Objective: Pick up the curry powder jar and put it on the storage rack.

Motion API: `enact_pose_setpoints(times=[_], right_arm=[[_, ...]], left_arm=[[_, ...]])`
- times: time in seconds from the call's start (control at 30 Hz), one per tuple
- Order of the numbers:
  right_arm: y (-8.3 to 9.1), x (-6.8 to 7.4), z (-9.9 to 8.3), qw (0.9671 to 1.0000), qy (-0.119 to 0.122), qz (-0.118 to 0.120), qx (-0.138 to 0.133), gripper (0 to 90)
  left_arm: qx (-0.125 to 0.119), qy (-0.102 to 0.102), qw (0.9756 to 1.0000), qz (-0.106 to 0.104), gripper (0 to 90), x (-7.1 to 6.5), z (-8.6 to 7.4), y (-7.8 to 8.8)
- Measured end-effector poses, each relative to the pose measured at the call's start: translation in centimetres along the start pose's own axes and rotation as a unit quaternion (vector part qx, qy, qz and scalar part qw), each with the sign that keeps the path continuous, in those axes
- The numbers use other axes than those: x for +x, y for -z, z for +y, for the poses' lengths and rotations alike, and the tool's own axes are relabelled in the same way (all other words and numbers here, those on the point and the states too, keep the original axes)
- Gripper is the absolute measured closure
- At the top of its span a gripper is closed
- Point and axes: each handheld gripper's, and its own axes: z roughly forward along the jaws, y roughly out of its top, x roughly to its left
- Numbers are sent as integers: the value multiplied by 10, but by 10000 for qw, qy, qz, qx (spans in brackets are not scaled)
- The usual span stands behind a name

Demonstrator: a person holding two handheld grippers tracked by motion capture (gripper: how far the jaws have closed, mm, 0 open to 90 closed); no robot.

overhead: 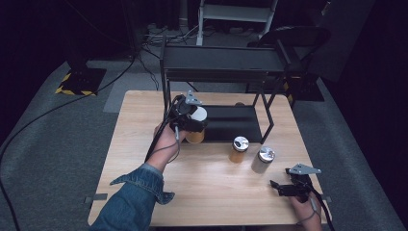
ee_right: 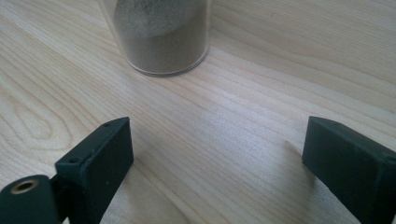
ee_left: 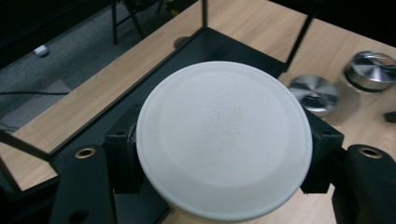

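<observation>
Your left tongs [overhead: 191, 120] are pinching the white-lidded amber jar [ee_left: 224, 140]; right tongs [ee_right: 215, 163] are resting spread. Clipping the black metal rack [overhead: 226, 62] risks dropping it.

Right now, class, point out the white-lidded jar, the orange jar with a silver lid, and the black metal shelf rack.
White-lidded jar [ee_left: 224, 140], left gripper view, lid top.
Orange jar with a silver lid [overhead: 239, 149], high view, body.
Black metal shelf rack [overhead: 221, 60], high view, top shelf.

light wooden table [overhead: 144, 110] on grey carpet [overhead: 53, 139]. black metal shelf rack [overhead: 221, 62] stands on the table's far half. surroundings dark. black base with yellow-black hazard tape [overhead: 79, 81] on floor far left; cables [overhead: 29, 125] trail across carpet. white frame legs [overhead: 235, 12] behind.
</observation>
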Motion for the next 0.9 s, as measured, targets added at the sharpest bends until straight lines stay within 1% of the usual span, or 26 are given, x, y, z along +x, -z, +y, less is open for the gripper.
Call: enact_pose_setpoints(times=[0.13,0.2,0.27,0.3,0.43,0.5,0.53,0.67,0.77,0.9], right_arm=[[0,0,0,10000,0,0,-1,83],[0,0,0,10000,0,0,-1,83],[0,0,0,10000,0,0,0,83],[0,0,0,10000,0,0,-1,83],[0,0,0,10000,1,-1,-1,83],[0,0,0,10000,1,-1,-1,83],[0,0,0,10000,0,-1,-1,83],[0,0,0,10000,-1,0,-1,83],[0,0,0,10000,1,-1,-1,83],[0,0,0,10000,1,-1,-1,83]], left_arm=[[107,108,9997,212,330,9,4,-16],[192,127,9991,344,330,12,5,-24],[325,225,9983,433,330,16,7,-32],[394,222,9979,457,330,18,8,-36],[589,335,9963,522,329,25,7,-49],[592,425,9958,558,330,29,4,-54],[645,415,9954,570,329,32,5,-56],[708,499,9942,639,330,35,3,-64],[728,582,9937,625,330,39,1,-69],[790,626,9929,637,330,41,0,-76]])
